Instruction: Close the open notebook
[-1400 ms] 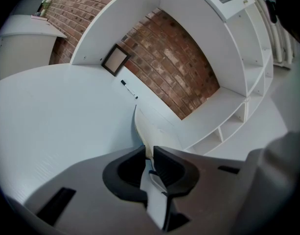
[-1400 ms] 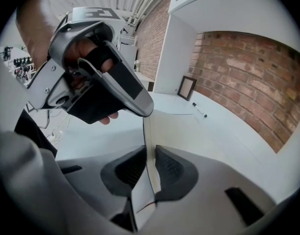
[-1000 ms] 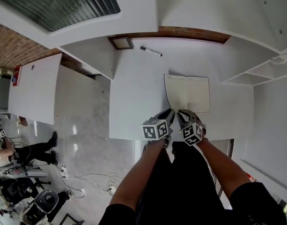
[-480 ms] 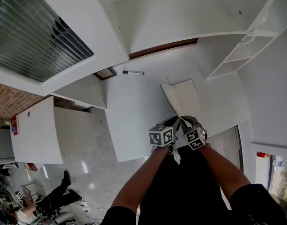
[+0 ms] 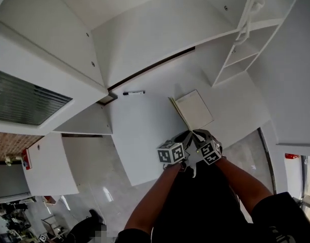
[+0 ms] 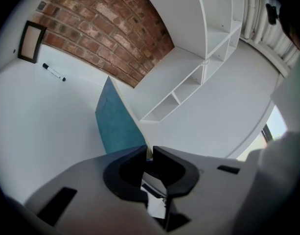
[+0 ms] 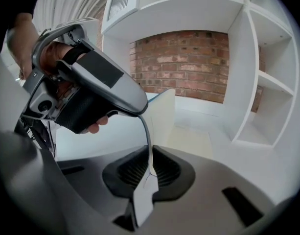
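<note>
The notebook [image 5: 195, 108] lies on the white table [image 5: 144, 130] with its right half flat and its left half [image 5: 178, 113] lifted nearly upright. In the left gripper view that raised half shows its teal cover [image 6: 118, 124]; in the right gripper view, its cream page [image 7: 163, 114]. Both grippers meet at its near edge. My left gripper [image 5: 186, 134] [image 6: 150, 151] is shut on the cover's near corner. My right gripper [image 5: 196, 133] [image 7: 150, 155] has just been closing and is pinched on a thin white sheet at the same edge.
A black marker pen [image 5: 133, 92] [image 6: 54, 72] and a small framed board [image 5: 106, 99] [image 6: 30, 41] lie at the table's far left. A white shelf unit [image 5: 240, 49] [image 7: 267, 82] stands to the right, against a brick wall [image 7: 189, 62]. The hand holding the left gripper [image 7: 57, 58] is close on the left.
The notebook lay open and flat; its left half now stands up, lifted by both grippers at the near edge. The head view has swung, so the table sits differently in frame.
</note>
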Available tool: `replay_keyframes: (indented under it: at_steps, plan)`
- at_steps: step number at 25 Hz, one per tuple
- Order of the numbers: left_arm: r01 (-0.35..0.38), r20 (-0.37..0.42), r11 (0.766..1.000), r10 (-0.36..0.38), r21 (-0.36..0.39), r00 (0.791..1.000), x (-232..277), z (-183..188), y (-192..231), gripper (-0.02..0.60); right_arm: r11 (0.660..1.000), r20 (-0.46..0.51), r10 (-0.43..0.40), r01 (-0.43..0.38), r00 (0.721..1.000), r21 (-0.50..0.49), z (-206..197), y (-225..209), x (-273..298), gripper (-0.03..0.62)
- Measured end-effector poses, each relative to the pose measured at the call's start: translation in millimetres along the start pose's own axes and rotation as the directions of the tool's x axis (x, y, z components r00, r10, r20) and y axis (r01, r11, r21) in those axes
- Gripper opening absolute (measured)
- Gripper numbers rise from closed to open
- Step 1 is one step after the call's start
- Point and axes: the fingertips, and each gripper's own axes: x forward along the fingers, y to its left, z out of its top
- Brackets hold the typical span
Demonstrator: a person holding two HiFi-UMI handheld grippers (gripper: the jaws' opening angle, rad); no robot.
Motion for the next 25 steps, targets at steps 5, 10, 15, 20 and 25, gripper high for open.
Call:
replay_keyframes:
  at_steps: [5, 10, 15, 20, 25]
  plan:
    - [-0.001, -0.014, 1.0, 0.001, 0.031, 1.0, 12, 1, -10, 0.041, 0.995, 0.014, 0.008, -0.009, 1.0, 0.096, -4, -9, -5, 0.025]
    - [0.024, -0.017, 1.0, -0.023, 0.019, 1.0, 27, 4, -18, 0.041, 0.985, 0.022, -0.004, 0.0, 1.0, 0.17, -6, -20, -8, 0.025]
    - [0.04, -0.017, 0.999, -0.04, -0.002, 0.999, 44, 4, -21, 0.043, 0.968, 0.013, -0.008, 0.005, 1.0, 0.252, -14, -33, -9, 0.028]
    - [0.038, -0.039, 0.999, -0.038, -0.007, 0.999, 63, 3, -25, 0.063, 0.945, 0.009, -0.007, 0.004, 1.0, 0.326, -22, -45, -10, 0.028]
    - [0.017, -0.051, 1.0, -0.017, -0.004, 0.999, 76, 2, -24, 0.064, 0.891, -0.003, -0.007, 0.007, 1.0, 0.454, -42, -61, -6, 0.035]
